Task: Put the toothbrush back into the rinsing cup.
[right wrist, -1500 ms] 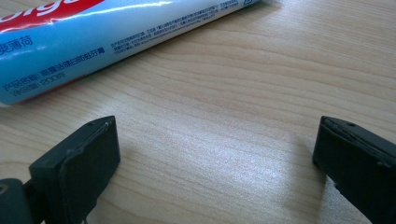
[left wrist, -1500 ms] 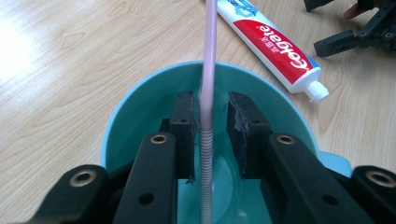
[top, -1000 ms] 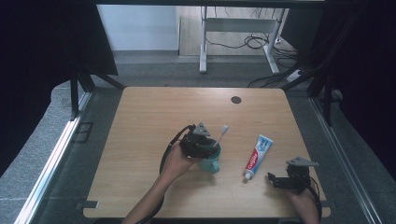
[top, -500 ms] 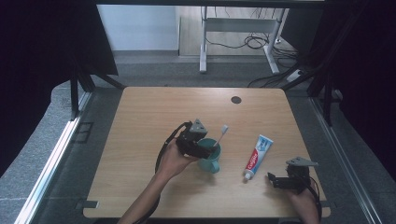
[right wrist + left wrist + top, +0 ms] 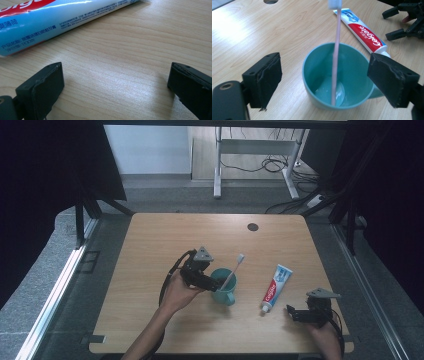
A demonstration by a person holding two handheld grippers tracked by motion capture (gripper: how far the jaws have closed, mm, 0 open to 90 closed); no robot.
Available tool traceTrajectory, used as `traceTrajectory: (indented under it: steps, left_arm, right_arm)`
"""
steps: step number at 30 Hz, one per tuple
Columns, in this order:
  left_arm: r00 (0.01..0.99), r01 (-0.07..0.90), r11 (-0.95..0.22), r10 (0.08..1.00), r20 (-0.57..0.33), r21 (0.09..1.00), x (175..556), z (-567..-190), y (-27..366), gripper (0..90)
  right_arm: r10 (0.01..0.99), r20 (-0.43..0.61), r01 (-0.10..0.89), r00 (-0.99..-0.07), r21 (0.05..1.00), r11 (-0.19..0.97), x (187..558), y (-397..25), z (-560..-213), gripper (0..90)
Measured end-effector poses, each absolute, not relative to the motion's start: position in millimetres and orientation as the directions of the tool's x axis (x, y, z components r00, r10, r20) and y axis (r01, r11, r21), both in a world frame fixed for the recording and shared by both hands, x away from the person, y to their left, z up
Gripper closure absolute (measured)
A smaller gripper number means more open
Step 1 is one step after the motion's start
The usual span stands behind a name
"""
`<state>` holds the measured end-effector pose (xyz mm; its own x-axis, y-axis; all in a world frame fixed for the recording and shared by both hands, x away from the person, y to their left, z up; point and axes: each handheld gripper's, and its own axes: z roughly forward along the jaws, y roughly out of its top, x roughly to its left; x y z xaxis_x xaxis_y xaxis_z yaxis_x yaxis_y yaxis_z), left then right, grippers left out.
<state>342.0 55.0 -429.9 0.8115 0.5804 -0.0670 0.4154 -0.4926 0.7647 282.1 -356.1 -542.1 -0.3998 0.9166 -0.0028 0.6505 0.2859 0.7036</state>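
Note:
A teal cup (image 5: 226,291) stands near the table's middle with a pink toothbrush (image 5: 234,269) leaning upright in it, bristles up. My left gripper (image 5: 213,281) is open at the cup's left side. In the left gripper view its jaws flank the cup (image 5: 352,75) without touching it, and the toothbrush (image 5: 335,55) rises between them. A red, white and blue toothpaste tube (image 5: 274,287) lies flat to the cup's right. My right gripper (image 5: 294,314) rests open near the front right edge, jaws empty, with the tube (image 5: 62,22) just beyond them.
A round dark hole (image 5: 253,226) sits in the wooden table (image 5: 165,235) at the back right. Black curtains hang on both sides, and a desk frame with cables stands on the floor beyond the table.
My left gripper has shifted a little to the left and back beside the cup. The cup, toothbrush, tube and right gripper have stayed put.

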Motion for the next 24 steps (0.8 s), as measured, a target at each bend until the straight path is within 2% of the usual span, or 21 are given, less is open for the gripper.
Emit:
traceTrajectory:
  steps: [10, 24]
  left_arm:
    - [0.796, 0.425, -0.482, 0.603, -0.062, 0.766, 335.3, -433.5, 72.9, 4.4]
    - [0.774, 0.434, -0.480, 0.631, -0.043, 0.763, 325.6, -444.0, 93.6, 0.0]
  right_arm:
    - [0.917, -0.002, 0.650, -0.399, 0.704, 0.285, 282.1, -356.0, -542.1, 0.0]
    - [0.917, -0.001, 0.650, -0.398, 0.705, 0.284, 282.1, -355.9, -542.2, 0.0]
